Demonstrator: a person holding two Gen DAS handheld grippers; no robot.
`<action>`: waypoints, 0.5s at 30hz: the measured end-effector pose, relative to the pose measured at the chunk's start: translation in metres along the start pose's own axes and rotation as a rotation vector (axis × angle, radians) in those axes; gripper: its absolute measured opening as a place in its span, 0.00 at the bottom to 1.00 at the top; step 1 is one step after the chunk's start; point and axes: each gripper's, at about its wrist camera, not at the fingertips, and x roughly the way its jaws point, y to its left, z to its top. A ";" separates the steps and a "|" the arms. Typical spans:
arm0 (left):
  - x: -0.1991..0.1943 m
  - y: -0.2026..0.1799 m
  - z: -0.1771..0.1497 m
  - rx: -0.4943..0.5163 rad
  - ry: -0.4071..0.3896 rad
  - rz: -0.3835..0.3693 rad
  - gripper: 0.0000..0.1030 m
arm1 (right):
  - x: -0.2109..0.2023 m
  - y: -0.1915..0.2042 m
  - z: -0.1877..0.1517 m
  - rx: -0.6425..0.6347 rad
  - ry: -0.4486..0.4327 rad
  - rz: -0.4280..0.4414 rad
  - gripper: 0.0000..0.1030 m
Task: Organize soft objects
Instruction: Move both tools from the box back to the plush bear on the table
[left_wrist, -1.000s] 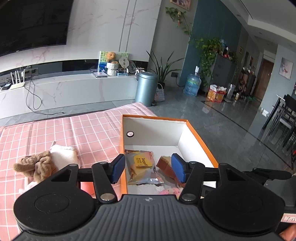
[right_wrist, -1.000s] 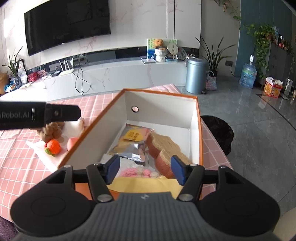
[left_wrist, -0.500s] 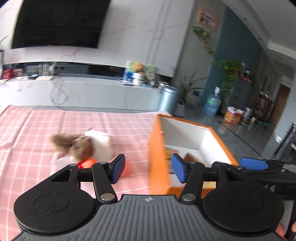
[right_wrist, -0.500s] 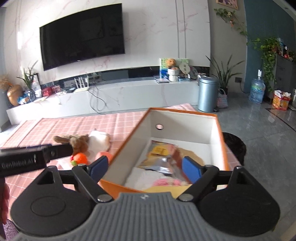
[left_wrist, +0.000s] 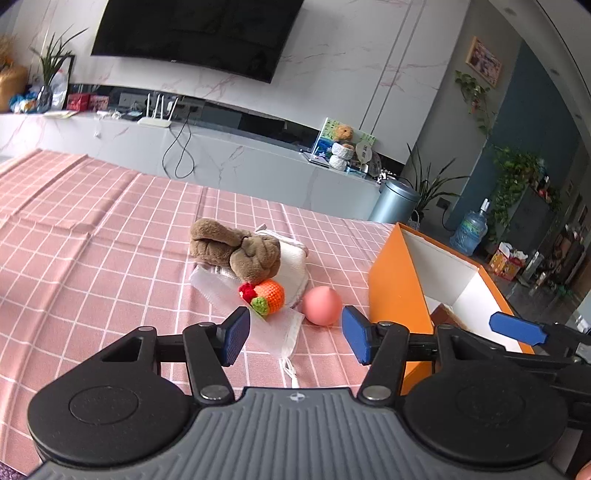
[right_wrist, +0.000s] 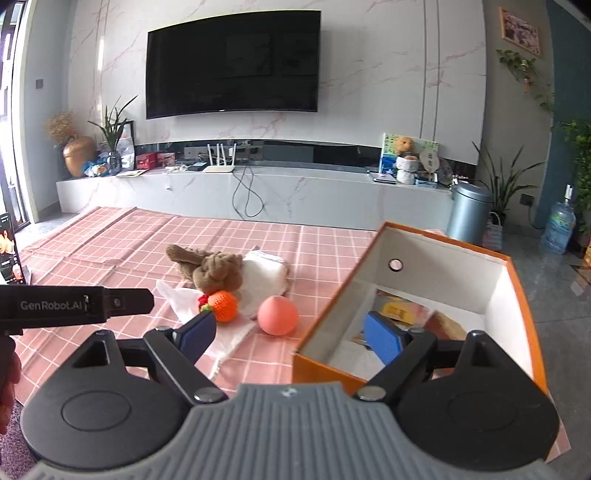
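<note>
Soft toys sit in a small heap near the middle of the pink checked tablecloth (left_wrist: 92, 236): a brown plush animal (left_wrist: 236, 249) slumped over a white padded piece (left_wrist: 293, 264), a crocheted orange fruit (left_wrist: 271, 295) with red and green trim, and a smooth pink ball (left_wrist: 322, 305) just beside it, all partly on a thin white fabric bag (left_wrist: 273, 338). A second ago both cameras looked down into the orange cardboard box (left_wrist: 397, 295); now both have swung away from it toward the heap, with the box at the table's right end. The left gripper (left_wrist: 295, 338) hangs released above the bag, nothing between its blue pads. The right gripper (right_wrist: 291, 338), wider than a second ago, straddles the box's near corner, empty. Inside the white-lined box lie foil snack packets (right_wrist: 400, 312).
</note>
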 end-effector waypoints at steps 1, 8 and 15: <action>0.001 0.002 0.001 -0.005 0.000 0.000 0.64 | 0.003 0.001 0.002 -0.007 0.002 0.001 0.84; 0.014 0.014 0.009 -0.031 0.006 0.011 0.71 | 0.039 0.013 0.019 -0.087 0.048 0.002 0.82; 0.034 0.030 0.029 -0.077 0.014 0.034 0.74 | 0.081 0.022 0.040 -0.141 0.095 0.024 0.70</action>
